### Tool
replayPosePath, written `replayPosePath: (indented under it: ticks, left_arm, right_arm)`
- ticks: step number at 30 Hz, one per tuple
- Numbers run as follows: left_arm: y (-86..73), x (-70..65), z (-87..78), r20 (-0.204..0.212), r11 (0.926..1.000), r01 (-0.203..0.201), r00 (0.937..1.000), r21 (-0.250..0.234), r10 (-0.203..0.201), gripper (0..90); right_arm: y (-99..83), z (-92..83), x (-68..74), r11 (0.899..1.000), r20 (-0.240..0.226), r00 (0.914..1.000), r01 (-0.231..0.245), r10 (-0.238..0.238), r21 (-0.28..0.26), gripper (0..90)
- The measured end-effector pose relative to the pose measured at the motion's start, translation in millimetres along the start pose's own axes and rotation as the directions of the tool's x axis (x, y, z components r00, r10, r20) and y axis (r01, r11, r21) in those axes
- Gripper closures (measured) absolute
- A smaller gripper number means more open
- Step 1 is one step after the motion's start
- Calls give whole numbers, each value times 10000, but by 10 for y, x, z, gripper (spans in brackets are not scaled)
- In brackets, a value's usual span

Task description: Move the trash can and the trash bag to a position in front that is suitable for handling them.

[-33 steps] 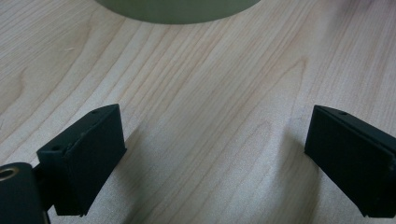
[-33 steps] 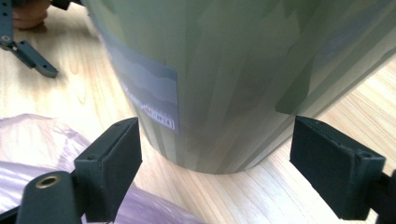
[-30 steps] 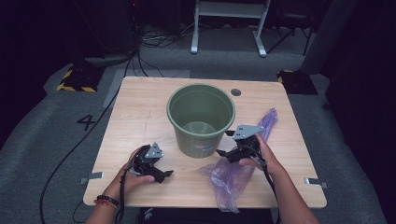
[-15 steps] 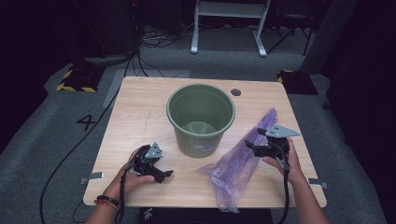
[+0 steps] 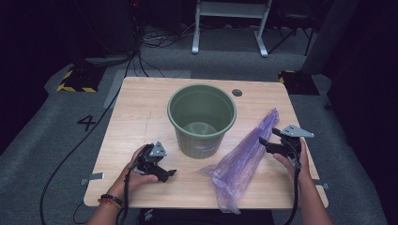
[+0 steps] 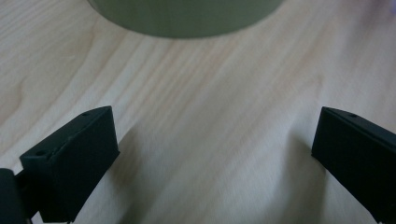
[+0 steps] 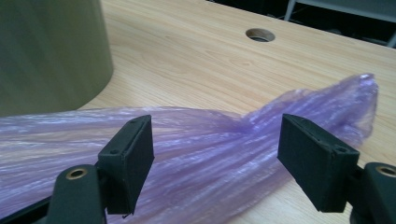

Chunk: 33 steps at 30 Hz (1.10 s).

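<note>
Two parted jaws of right gripper (image 7: 215, 154) just above purple bag (image 7: 196, 140), clear of it.

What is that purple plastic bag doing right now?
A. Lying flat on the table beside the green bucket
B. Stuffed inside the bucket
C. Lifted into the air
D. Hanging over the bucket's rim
A: the purple plastic bag lies stretched on the table to the right of the green bucket, outside it.
</note>
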<state>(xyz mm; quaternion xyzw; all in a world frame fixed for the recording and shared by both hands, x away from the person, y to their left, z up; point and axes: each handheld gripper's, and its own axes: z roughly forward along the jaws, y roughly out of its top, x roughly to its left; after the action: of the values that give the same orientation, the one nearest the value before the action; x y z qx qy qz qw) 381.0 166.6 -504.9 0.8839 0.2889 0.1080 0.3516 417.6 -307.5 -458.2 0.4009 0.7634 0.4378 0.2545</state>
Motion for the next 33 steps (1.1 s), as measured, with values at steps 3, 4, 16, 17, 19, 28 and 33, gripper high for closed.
replayPosePath:
  ticks: [3,4,16,17,19,28,33]
  left_arm:
    - [103,-11,95,-78,10000,73,9999,-7,-73,1]
    - [121,-11,111,-80,10000,48,10000,-9,-48,1]
    - [426,134,385,-805,9973,740,9940,-16,-739,0]
    - [445,145,402,-808,9970,768,9938,-1,-766,0]
    - [489,173,445,-1070,9952,970,9895,-83,-973,4]
    - [590,268,534,-1302,9926,1211,9841,-65,-1209,2]
    - [612,292,551,-1317,9927,1209,9840,-40,-1204,0]
  right_arm:
    - [-23,24,-46,9996,6,9996,-271,271,77,256]
    - [-23,24,-46,9996,6,9996,-271,271,77,256]
    - [-172,376,-193,9857,95,9948,-1019,1016,1342,224]
    - [-172,392,-193,9845,140,9945,-1043,1034,1407,222]
    - [-183,440,-209,9833,171,9941,-1085,1072,1462,216]
    - [-188,537,-184,9800,393,9965,-804,744,1822,230]
    - [-190,570,-139,9760,430,9981,-518,437,2117,255]
